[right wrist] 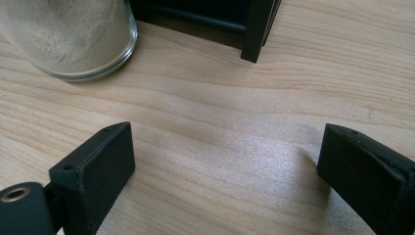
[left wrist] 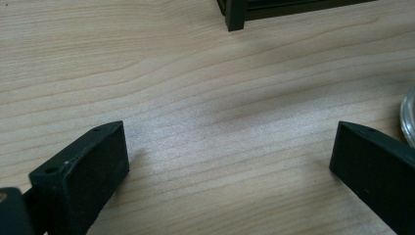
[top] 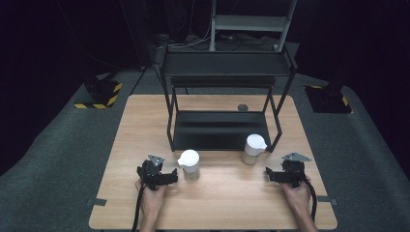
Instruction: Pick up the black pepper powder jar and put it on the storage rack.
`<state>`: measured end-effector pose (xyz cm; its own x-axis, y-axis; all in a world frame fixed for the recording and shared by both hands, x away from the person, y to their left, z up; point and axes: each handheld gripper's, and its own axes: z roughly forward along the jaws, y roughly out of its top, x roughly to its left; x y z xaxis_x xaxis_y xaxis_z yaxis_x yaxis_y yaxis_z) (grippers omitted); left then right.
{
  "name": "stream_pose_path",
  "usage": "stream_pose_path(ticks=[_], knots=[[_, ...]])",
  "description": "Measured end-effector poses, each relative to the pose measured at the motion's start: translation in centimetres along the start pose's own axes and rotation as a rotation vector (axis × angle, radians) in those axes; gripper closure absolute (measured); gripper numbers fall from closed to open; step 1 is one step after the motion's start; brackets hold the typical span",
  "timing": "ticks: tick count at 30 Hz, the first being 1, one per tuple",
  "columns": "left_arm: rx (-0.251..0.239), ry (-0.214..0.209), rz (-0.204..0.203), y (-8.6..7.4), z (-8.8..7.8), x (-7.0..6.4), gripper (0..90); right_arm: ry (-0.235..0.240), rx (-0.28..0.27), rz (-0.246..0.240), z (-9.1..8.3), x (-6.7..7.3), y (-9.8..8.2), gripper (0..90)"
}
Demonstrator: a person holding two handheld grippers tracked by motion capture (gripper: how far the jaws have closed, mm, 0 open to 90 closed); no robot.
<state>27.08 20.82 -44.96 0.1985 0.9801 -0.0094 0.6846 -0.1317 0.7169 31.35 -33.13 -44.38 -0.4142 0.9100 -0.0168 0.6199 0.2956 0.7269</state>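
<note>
While the person rests both hands low on the wooden table (top: 217,203), each gripper sits just beside a jar, as if lined up for a pick that has not yet begun. The left gripper (top: 169,178) lies close to the left jar (top: 189,164), its jaws spread wide with nothing between them but bare wood grain; in the left gripper view only a curved sliver of the jar's clear glass base (left wrist: 408,117) peeks in at the right edge. The right gripper (top: 269,175) waits a little apart from the right jar (top: 254,149), jaws likewise wide and empty, and its own view catches that jar's rounded glass foot (right wrist: 73,39) ahead and to the left, filled with a pale, grainy powder.

Both jars stand upright on the table just in front of the black metal rack (top: 220,130), each capped with a white lid that has a small spout-like lip. I would guess they are set there so each hand can take one straight on and lift it to a shelf. The rack is thin square tubing with flat, matte shelves; one foot (right wrist: 257,34) stands near the right jar. The tabletop is light, smooth, with long streaky grain. The jaw pads look blocky, dull black and slightly rubbery.
</note>
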Motion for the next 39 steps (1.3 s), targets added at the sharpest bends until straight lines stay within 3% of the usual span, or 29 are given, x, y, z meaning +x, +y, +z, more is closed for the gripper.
stream_pose_path(ticks=[12, 20, 22, 29, 34, 39], knots=[[0.005, -0.040, 0.045, -0.5, -0.6, 0.5, 0.9, 0.000, 0.000, 0.001, 0.0, 0.0, 0.0, 6.3], [0.053, -0.065, 0.075, -0.3, -1.7, 0.9, 1.1, 0.000, 0.000, 0.001, 0.0, 0.0, 0.0, 6.3], [0.046, -0.094, 0.099, -0.7, -2.3, 1.1, 1.4, 0.000, 0.000, 0.001, 0.0, 0.0, 0.0, 6.3], [0.002, -0.161, 0.123, -2.0, -3.4, 1.5, 1.9, -0.001, 0.000, 0.003, 0.0, 0.0, 0.0, 6.3], [0.007, -0.211, 0.174, -2.0, -3.7, 0.9, 2.3, -0.001, 0.000, 0.002, 0.0, 0.0, 0.0, 6.4], [0.001, -0.237, 0.186, -1.7, -3.5, 0.6, 2.6, -0.001, 0.000, 0.002, 0.0, 0.0, 0.0, 6.4]])
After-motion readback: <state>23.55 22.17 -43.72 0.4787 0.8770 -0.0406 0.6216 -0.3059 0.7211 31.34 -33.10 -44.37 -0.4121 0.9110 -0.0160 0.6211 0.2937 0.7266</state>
